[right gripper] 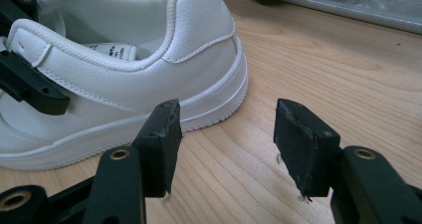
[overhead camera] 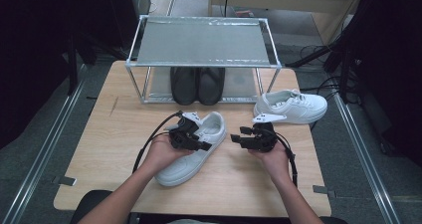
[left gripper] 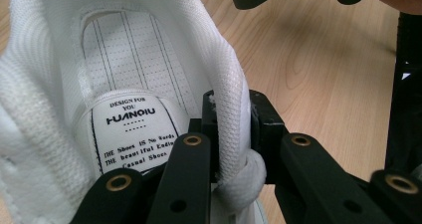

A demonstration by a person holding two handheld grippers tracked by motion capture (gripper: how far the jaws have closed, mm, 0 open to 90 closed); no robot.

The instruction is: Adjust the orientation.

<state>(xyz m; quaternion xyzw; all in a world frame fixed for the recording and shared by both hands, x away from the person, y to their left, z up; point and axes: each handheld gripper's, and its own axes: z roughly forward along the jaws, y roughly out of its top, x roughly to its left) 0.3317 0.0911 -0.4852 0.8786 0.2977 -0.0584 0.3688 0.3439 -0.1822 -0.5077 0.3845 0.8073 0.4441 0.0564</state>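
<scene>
Left gripper view puts us right on the action: the left gripper [left gripper: 234, 134] has its two black jaws pinched on the padded collar of the near white shoe [left gripper: 124, 84], one jaw inside the opening, one outside, nearly closed with just the collar's thickness between them. Printed label on the insole [left gripper: 132, 132], stitching, mesh lining, all readable here and nowhere else.

Over to the right gripper view: the right gripper [right gripper: 224, 139] hangs low over the wooden table [right gripper: 348, 59], jaws standing well apart with nothing between them, bare wood showing through the gap. Just beyond its tips sits the heel of that same white shoe, sole on the table, with the left gripper's black jaw clamped on the collar at the left edge.

High view gives the count. Two hands, two grippers: left gripper [overhead camera: 191, 137] on the near shoe [overhead camera: 191, 154] at the middle of the table, right gripper [overhead camera: 249, 137] just beside it, pointing toward the heel, not touching. Two white shoes: the second white shoe [overhead camera: 291, 106] lies farther back to the right, well apart from the first. Farthest off, a metal rack [overhead camera: 201, 42] stands at the far edge, and a pair of black shoes [overhead camera: 197, 84], two of them side by side, rests on its lower shelf.
</scene>
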